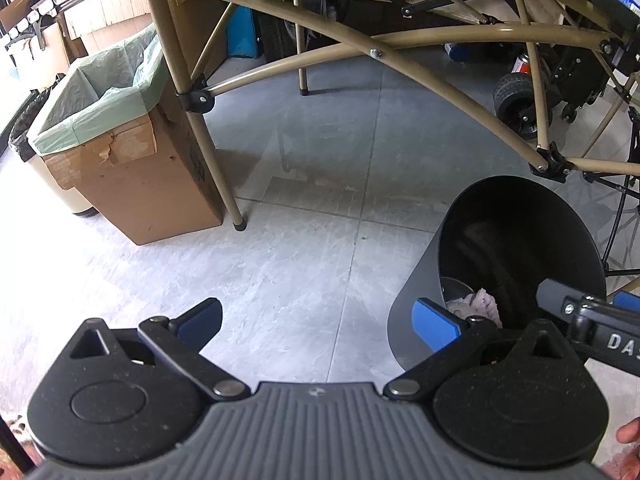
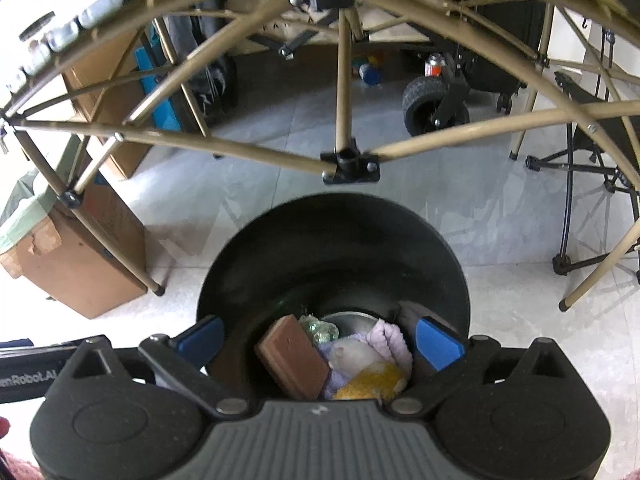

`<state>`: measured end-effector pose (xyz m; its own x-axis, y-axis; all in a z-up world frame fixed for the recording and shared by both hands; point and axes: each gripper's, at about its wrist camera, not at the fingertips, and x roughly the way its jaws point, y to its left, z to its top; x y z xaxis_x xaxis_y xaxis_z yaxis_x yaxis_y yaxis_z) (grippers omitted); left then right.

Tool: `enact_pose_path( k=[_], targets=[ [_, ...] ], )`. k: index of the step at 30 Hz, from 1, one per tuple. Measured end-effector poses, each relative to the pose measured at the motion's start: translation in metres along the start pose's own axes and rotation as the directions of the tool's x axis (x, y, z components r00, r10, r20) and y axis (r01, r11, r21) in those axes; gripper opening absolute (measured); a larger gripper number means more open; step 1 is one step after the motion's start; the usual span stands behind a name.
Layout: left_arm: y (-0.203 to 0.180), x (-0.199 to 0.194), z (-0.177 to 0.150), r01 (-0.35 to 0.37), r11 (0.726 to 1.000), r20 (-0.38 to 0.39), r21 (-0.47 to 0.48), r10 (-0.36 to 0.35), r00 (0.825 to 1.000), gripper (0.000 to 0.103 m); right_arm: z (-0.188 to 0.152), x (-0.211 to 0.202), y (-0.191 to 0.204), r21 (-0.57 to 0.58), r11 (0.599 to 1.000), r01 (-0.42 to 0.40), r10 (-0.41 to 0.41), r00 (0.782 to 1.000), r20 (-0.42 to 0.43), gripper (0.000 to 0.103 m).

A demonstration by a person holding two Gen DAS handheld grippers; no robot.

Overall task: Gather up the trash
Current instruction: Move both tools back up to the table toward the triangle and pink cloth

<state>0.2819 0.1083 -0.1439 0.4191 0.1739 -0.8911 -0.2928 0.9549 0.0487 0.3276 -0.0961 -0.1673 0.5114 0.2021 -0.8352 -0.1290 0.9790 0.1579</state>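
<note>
In the left wrist view, the left claw [image 1: 318,322] is seen spread and empty over the floor, with the bin [image 1: 424,296] at lower right. In the right wrist view, the right claw [image 2: 320,338] is spread wide above the bin [image 2: 332,248], where the trash [image 2: 340,360] lies at the bottom: a brown block [image 2: 294,358], cloths and a yellow sponge.

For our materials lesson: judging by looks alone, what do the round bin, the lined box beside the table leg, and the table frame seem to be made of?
Round bin: probably matt dark plastic or painted metal; smooth, seamless wall, little shine.
Lined box: brown corrugated cardboard, with torn, peeling surface paper; its liner looks like thin, translucent green plastic film, wrinkled.
Table frame: likely metal tubing with a tan coating; bolted joints, soft sheen.
</note>
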Motion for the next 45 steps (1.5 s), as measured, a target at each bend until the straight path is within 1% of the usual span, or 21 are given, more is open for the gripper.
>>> enact_pose_path(
  k=[5, 14, 18, 23, 25, 27, 30, 32, 33, 37, 40, 45],
  targets=[
    [-0.001, -0.008, -0.002, 0.014, 1.000, 0.015, 0.003, -0.014, 1.000, 0.103, 0.000, -0.020, -0.004, -0.009, 1.000, 0.007, -0.006, 0.998, 0.055, 0.103],
    [-0.009, -0.034, -0.009, 0.048, 0.999, 0.078, 0.015, -0.049, 0.996, 0.103, 0.001, -0.063, -0.016, -0.012, 1.000, 0.006, -0.004, 0.989, 0.151, 0.103],
    [-0.011, -0.046, -0.010, 0.063, 0.998, 0.121, 0.009, -0.063, 0.991, 0.103, 0.001, -0.085, -0.026, -0.002, 1.000, 0.000, 0.001, 0.978, 0.208, 0.103],
    [-0.016, -0.069, -0.008, 0.096, 0.995, 0.189, 0.001, -0.094, 0.977, 0.103, 0.004, -0.114, -0.043, 0.026, 1.000, 0.002, -0.009, 0.958, 0.288, 0.103],
    [-0.018, -0.083, -0.005, 0.140, 0.990, 0.221, -0.003, -0.136, 0.966, 0.103, 0.007, -0.127, -0.053, 0.048, 0.999, 0.011, -0.026, 0.945, 0.327, 0.103],
    [-0.024, -0.099, -0.001, 0.165, 0.986, 0.263, 0.009, -0.162, 0.951, 0.103, 0.011, -0.139, -0.061, 0.069, 0.998, 0.014, -0.038, 0.930, 0.365, 0.103],
    [-0.039, -0.120, 0.004, 0.196, 0.980, 0.314, 0.041, -0.199, 0.928, 0.103, 0.017, -0.159, -0.075, 0.089, 0.996, 0.014, -0.051, 0.899, 0.435, 0.103],
    [-0.052, -0.132, 0.009, 0.201, 0.977, 0.345, 0.068, -0.212, 0.914, 0.103, 0.022, -0.170, -0.082, 0.092, 0.995, 0.026, -0.067, 0.872, 0.485, 0.103],
    [-0.059, -0.138, 0.013, 0.205, 0.975, 0.365, 0.083, -0.221, 0.904, 0.103, 0.025, -0.175, -0.086, 0.091, 0.995, 0.031, -0.074, 0.858, 0.508, 0.103],
    [-0.085, -0.153, 0.031, 0.216, 0.968, 0.418, 0.125, -0.249, 0.874, 0.103, 0.039, -0.186, -0.106, 0.110, 0.993, 0.034, -0.090, 0.824, 0.560, 0.103],
    [-0.107, -0.160, 0.045, 0.226, 0.962, 0.448, 0.154, -0.272, 0.851, 0.103, 0.052, -0.190, -0.120, 0.138, 0.989, 0.049, -0.122, 0.796, 0.593, 0.103],
    [-0.146, -0.158, 0.067, 0.237, 0.949, 0.482, 0.206, -0.309, 0.820, 0.103, 0.075, -0.189, -0.144, 0.188, 0.981, 0.056, -0.163, 0.765, 0.623, 0.103]
  ],
)
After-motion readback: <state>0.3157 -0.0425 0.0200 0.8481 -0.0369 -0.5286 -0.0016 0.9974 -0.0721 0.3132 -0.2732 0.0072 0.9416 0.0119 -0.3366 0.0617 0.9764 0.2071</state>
